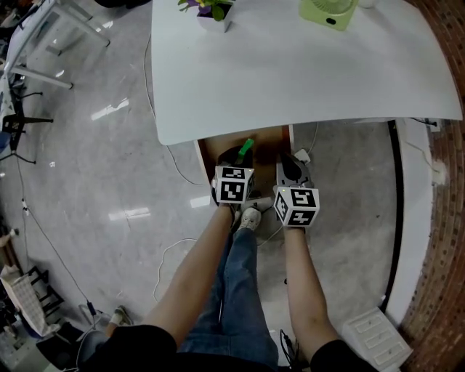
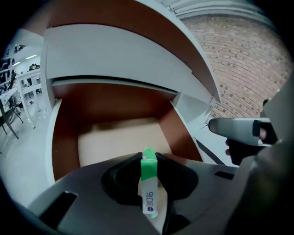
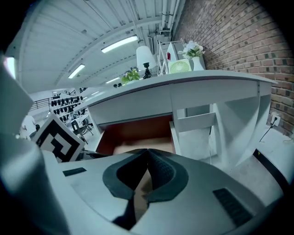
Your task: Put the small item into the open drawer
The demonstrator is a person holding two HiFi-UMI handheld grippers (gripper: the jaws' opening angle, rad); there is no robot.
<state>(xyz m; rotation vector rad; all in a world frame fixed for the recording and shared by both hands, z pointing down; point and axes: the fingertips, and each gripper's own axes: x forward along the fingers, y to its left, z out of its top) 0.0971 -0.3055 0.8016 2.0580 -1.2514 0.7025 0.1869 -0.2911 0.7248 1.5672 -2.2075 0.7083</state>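
Left tongs (image 2: 148, 158): clenched on small green-and-white item (image 2: 148, 183), green end protruding past the tips, poised over open drawer (image 2: 115, 142) beneath table (image 1: 290, 73). Right tongs (image 3: 147, 153): clenched, empty, beside drawer's right side.

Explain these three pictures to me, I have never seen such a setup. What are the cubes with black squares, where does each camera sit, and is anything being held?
There is no robot. A person holds a two-jaw tool in each hand, and the marked cubes are part of those tools. The head view looks down from the person's head onto a white table with a green fan and a potted plant, and an open drawer beneath. The other two cameras ride on the tools. The left gripper is clamped on a small green-and-white item, facing the drawer. The right gripper is closed and empty.
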